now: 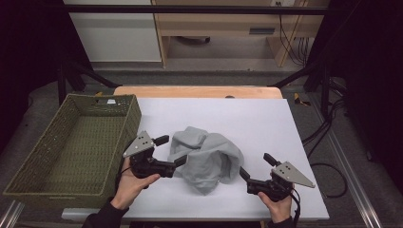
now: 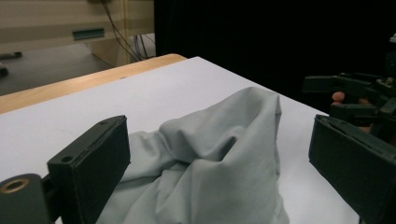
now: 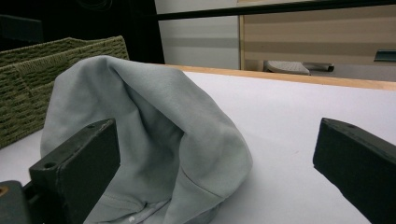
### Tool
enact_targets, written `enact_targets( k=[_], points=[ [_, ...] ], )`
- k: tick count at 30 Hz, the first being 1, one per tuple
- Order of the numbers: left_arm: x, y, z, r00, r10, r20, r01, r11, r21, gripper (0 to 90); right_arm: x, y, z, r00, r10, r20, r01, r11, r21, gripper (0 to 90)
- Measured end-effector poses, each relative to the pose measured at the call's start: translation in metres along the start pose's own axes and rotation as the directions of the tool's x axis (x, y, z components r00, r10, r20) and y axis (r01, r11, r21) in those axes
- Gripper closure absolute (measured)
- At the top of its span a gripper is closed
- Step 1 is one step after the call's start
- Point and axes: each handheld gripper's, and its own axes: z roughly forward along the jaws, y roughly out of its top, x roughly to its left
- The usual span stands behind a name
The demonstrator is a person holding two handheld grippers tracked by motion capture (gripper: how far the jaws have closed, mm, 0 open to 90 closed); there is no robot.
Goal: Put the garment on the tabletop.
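A crumpled pale grey garment (image 1: pixel 205 159) lies heaped in the middle of the white table top (image 1: pixel 266 123). My left gripper (image 1: pixel 172 150) is at its left edge, open, and one jaw tip reaches the fabric. In the left gripper view the cloth (image 2: pixel 210 158) bulges up between the wide-spread jaws of the left gripper (image 2: pixel 222 170). My right gripper (image 1: pixel 255 165) stands open just off the heap's right side. In the right gripper view the garment (image 3: pixel 140 121) rises in front of the right gripper's (image 3: pixel 215 172) left jaw, with bare table towards the right jaw.
An olive woven basket (image 1: pixel 130 118) stands along the table's left side with nothing in it; its wall (image 3: pixel 28 79) shows behind the cloth. The right gripper (image 2: pixel 355 93) shows far off in the left gripper view. Wooden table edge and shelving lie beyond.
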Motion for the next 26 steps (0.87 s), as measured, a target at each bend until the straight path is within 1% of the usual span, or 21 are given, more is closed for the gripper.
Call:
enact_targets(
  k=[3, 4, 6, 8, 9, 11, 15, 18, 21, 23, 25, 26],
  points=[
    [0.002, -0.008, -0.008, 0.9999, 0.006, -0.013, -0.006, 1.0, -0.001, 4.6, -0.001, 0.001, -0.001, 0.9999, -0.014, -0.006, 0.014, 0.9999, -0.004, 1.1],
    [0.003, -0.01, -0.011, 0.9997, 0.007, -0.022, -0.007, 1.0, -0.006, 4.6, 0.0, 0.001, -0.002, 1.0, -0.002, -0.003, 0.002, 1.0, -0.002, 1.1],
    [0.004, -0.016, -0.017, 0.9994, 0.002, -0.035, -0.002, 1.0, -0.008, 4.8, -0.001, 0.001, -0.002, 1.0, -0.005, -0.003, 0.005, 0.9999, -0.013, 1.1],
    [0.006, -0.021, -0.022, 0.9983, 0.001, -0.057, -0.001, 1.0, -0.007, 4.8, -0.001, 0.002, -0.002, 1.0, -0.001, -0.002, 0.001, 0.9999, -0.01, 1.1],
    [0.008, -0.023, -0.025, 0.9973, -0.003, -0.074, 0.002, 0.9999, -0.013, 4.7, -0.002, 0.002, -0.002, 1.0, -0.002, -0.003, 0.002, 0.9999, -0.01, 1.1],
    [0.012, -0.027, -0.03, 0.996, -0.023, -0.086, 0.021, 0.9995, -0.025, 5.0, -0.002, 0.001, -0.002, 1.0, -0.003, -0.001, 0.002, 0.9999, -0.011, 1.0],
    [0.014, -0.033, -0.038, 0.9934, -0.028, -0.111, 0.026, 0.9994, -0.022, 4.8, -0.002, 0.002, -0.003, 1.0, 0.003, 0.001, -0.003, 1.0, -0.003, 1.1],
    [0.014, -0.037, -0.041, 0.9911, -0.026, -0.131, 0.022, 0.9993, -0.029, 4.6, -0.002, 0.001, -0.004, 1.0, -0.004, -0.003, 0.004, 1.0, -0.006, 1.0],
    [0.014, -0.039, -0.045, 0.9894, -0.038, -0.14, 0.033, 0.9985, -0.043, 4.5, -0.003, 0.001, -0.004, 0.9999, -0.008, -0.007, 0.008, 0.9999, -0.009, 1.0],
    [0.015, -0.04, -0.047, 0.989, -0.041, -0.142, 0.037, 0.9987, -0.036, 4.6, -0.003, 0.001, -0.004, 0.9999, -0.007, -0.008, 0.007, 0.9999, -0.008, 1.0],
    [0.015, -0.041, -0.049, 0.9868, -0.039, -0.157, 0.033, 0.9987, -0.04, 4.6, -0.002, 0.001, -0.005, 0.9999, -0.008, -0.008, 0.008, 1.0, -0.003, 1.0],
    [0.016, -0.041, -0.049, 0.9868, -0.04, -0.157, 0.035, 0.9987, -0.037, 4.8, -0.002, 0.001, -0.006, 0.9999, -0.011, -0.009, 0.011, 0.9999, -0.003, 1.0]
  ],
)
